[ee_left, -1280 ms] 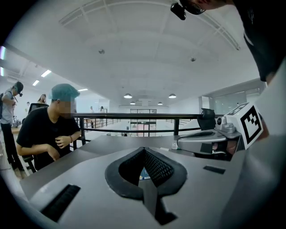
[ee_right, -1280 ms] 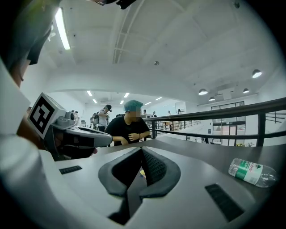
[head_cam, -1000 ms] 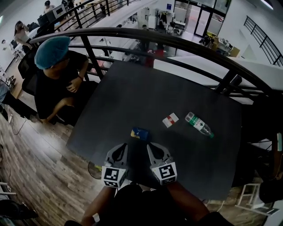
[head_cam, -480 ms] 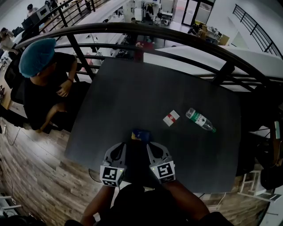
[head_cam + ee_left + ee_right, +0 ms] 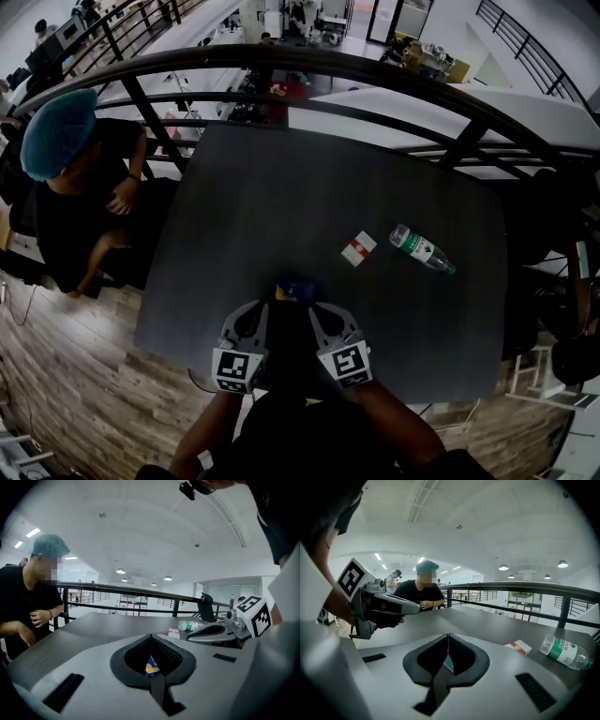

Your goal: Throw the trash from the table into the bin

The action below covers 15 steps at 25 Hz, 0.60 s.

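Dark grey table [image 5: 281,187], three bits on it: blue packet [image 5: 296,290] nearest, small red-and-white box [image 5: 358,247], plastic bottle [image 5: 421,249] lying flat beside that.

Dark grey square table [image 5: 281,187], blue and yellow snack packet [image 5: 295,289], small red and white box [image 5: 358,247], clear plastic bottle with green label [image 5: 422,250], black-and-white square markers on grey left gripper [image 5: 262,307] and right gripper [image 5: 315,308]

L hand-held gripper [image 5: 150,638] jaws together, blue pkt [image 5: 151,667] beyond tips; bottle [image 5: 190,626] & box [image 5: 174,633] farther back
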### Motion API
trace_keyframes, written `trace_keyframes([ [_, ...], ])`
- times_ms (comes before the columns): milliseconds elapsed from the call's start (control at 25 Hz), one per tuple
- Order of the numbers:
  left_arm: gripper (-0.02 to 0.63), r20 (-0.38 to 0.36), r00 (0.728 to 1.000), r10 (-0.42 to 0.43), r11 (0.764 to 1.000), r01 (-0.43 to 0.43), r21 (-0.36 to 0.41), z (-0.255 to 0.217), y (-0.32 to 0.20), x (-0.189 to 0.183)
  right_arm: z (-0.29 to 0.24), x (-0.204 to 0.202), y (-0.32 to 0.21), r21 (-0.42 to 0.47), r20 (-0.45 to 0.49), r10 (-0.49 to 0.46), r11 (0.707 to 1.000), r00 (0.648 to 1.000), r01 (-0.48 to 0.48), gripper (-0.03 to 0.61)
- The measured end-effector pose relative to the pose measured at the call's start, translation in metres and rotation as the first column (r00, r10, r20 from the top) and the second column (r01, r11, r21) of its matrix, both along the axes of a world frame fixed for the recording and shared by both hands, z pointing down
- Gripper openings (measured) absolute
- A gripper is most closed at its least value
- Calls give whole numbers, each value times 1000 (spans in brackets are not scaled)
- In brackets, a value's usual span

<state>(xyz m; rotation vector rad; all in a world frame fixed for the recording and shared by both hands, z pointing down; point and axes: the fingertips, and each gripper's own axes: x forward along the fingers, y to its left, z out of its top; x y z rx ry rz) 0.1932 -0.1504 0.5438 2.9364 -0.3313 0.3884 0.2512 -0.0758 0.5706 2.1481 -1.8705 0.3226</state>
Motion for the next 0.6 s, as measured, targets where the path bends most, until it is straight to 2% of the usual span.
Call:
trace_keyframes([
  [520,21,16,999,34,999,-34,-15,15,-11,11,15,11,-9,-31,-3,1,1000,1000,-1,26],
  [560,21,20,999,36,999,-36,-17,18,-12,10,19,12,-10,-41,6,-2,999,1000,2,31],
  [600,21,24,999,38,999,-37,-18,21,-12,10,23,12,-12,-54,16,-7,999,1000,8,90],
])
